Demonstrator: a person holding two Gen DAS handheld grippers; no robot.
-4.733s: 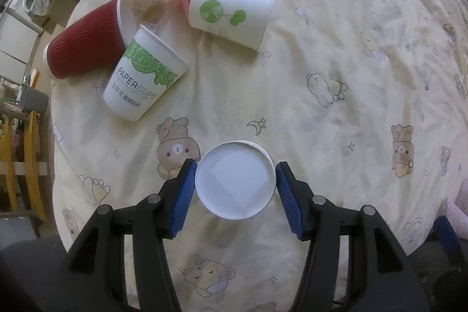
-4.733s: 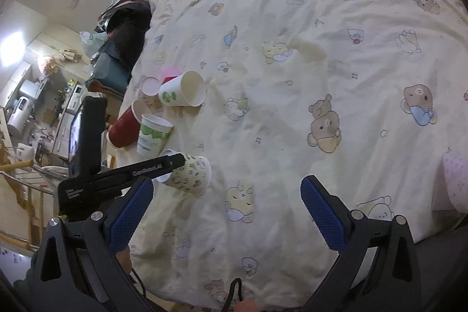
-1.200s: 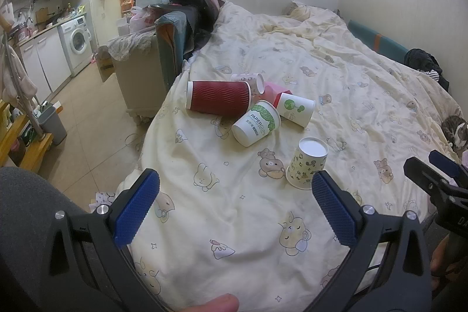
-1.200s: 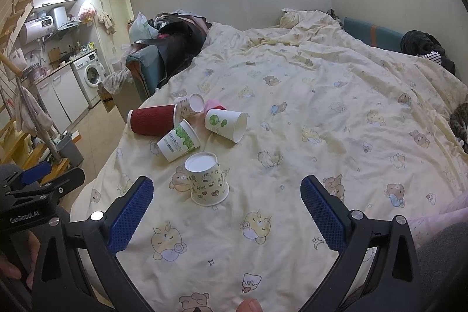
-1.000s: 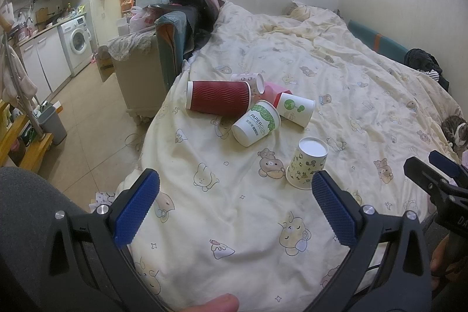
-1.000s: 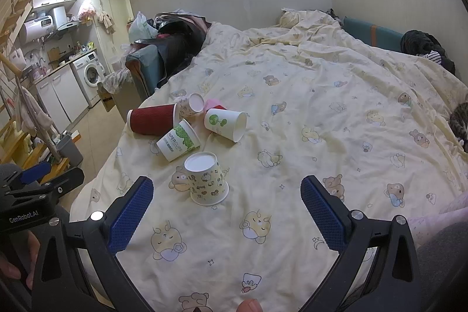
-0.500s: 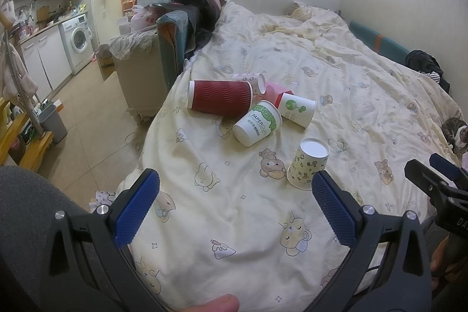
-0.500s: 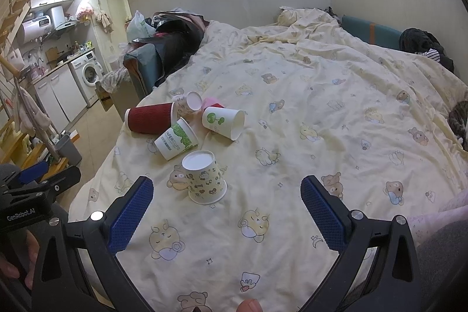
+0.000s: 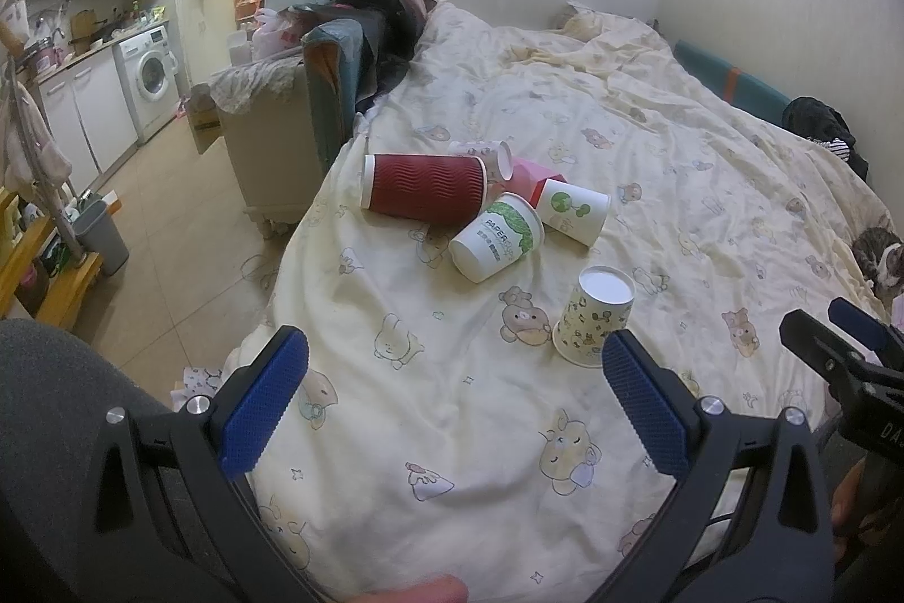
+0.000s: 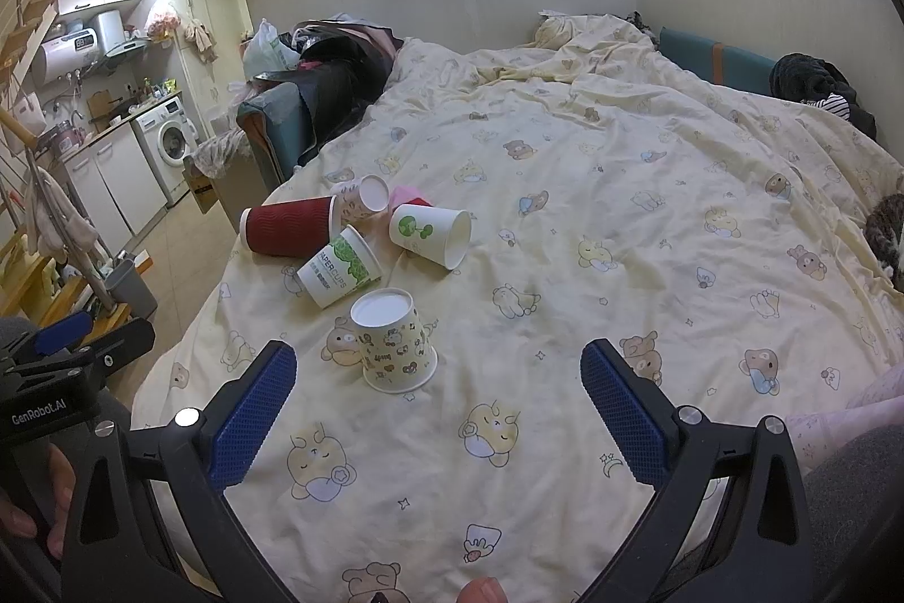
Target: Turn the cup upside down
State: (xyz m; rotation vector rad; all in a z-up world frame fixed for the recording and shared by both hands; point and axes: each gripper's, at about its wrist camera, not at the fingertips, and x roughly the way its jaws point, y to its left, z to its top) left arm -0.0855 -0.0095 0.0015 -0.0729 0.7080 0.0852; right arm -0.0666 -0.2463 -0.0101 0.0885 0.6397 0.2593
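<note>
A patterned paper cup (image 9: 594, 319) stands upside down on the bed, base up; it also shows in the right wrist view (image 10: 394, 341). My left gripper (image 9: 452, 405) is open and empty, held back from the bed's near edge, with the cup just beyond its right finger. My right gripper (image 10: 438, 411) is open and empty, the cup ahead of it, nearer its left finger. Each gripper shows at the edge of the other's view.
Behind the cup lie a red ribbed cup (image 9: 424, 189), a white "PAPERCUPS" cup (image 9: 497, 237), a white cup with a green print (image 9: 572, 212), a small patterned cup (image 9: 483, 153) and a pink one (image 9: 528, 173). An armchair (image 9: 294, 117) stands left of the bed; a cat (image 9: 881, 258) lies at right.
4.7 s ago my left gripper was around the upturned cup. It has let go and both grippers have drawn back and levelled out. Over the last second only slight camera drift.
</note>
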